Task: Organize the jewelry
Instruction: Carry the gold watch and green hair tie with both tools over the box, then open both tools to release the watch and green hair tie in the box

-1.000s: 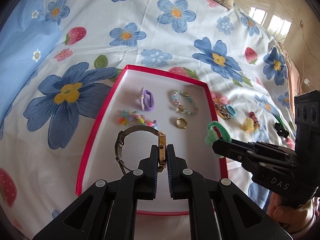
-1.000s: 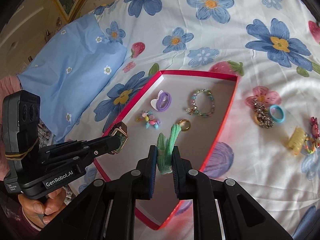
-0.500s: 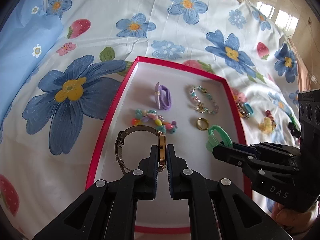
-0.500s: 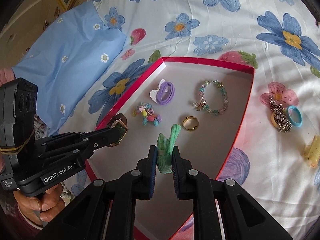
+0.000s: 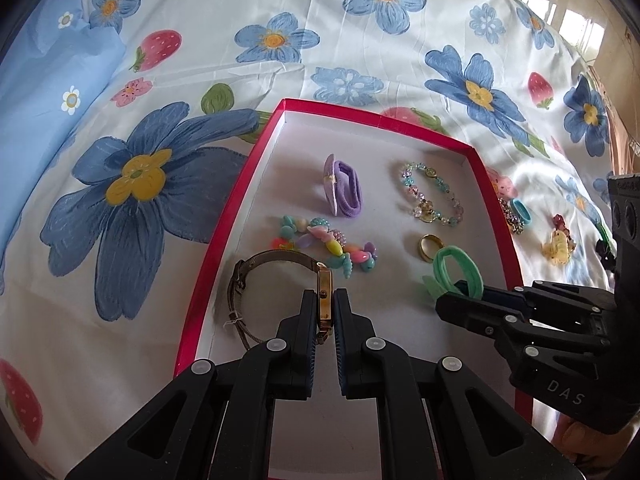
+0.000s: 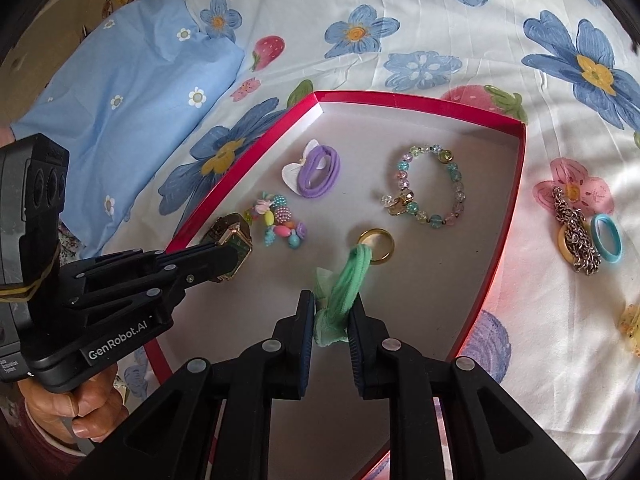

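My left gripper [image 5: 325,308] pinches the gold watch [image 5: 323,296] by its case, the case's long axis running along my fingers, the strap looping out to the left over the near-left corner of the red tray [image 5: 224,248]. My right gripper [image 6: 330,312] is just opening, the green hair tie [image 6: 340,292] hanging between its jaws, its long axis pointing away toward the gold ring [image 6: 376,246]. Each drop spot lies just below its own jaws.
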